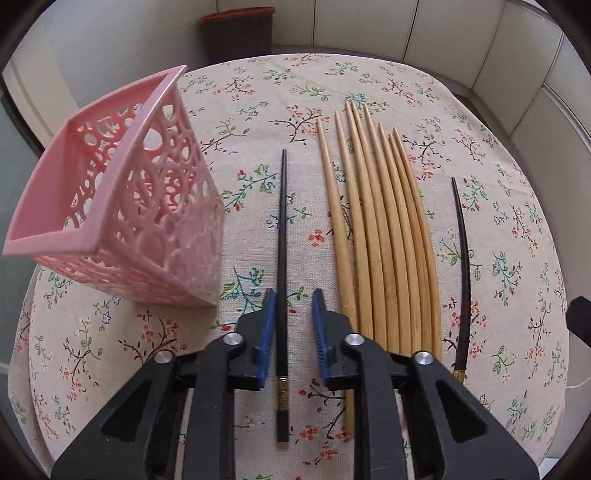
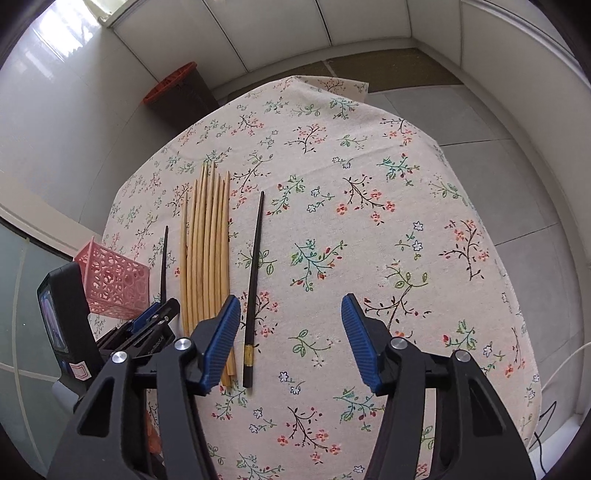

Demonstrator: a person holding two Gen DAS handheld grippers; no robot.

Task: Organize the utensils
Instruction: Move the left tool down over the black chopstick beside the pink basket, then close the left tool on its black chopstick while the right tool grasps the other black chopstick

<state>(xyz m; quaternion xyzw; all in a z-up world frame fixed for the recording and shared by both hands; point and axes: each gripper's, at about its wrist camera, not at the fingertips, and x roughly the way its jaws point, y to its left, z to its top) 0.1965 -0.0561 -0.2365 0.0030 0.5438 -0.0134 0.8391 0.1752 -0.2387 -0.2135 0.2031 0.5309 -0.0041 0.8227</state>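
Observation:
A black chopstick (image 1: pixel 282 258) lies on the flowered tablecloth (image 1: pixel 258 110). It runs between the blue pads of my left gripper (image 1: pixel 294 314), close against the left pad, with a gap to the right pad; the jaws stand apart. A pink openwork basket (image 1: pixel 122 206) stands to the left. Several bamboo chopsticks (image 1: pixel 384 240) lie in a row to the right, and beyond them a second black chopstick (image 1: pixel 463 266). My right gripper (image 2: pixel 291 310) hangs open over that second black chopstick (image 2: pixel 255 277), which lies just inside its left finger, untouched.
A brown bin with an orange rim (image 1: pixel 238 33) stands on the floor past the table's far edge. In the right wrist view the left gripper (image 2: pixel 151 317) and its camera body (image 2: pixel 59 314) sit beside the basket (image 2: pixel 110 280). A white cable (image 2: pixel 569 358) hangs off the right edge.

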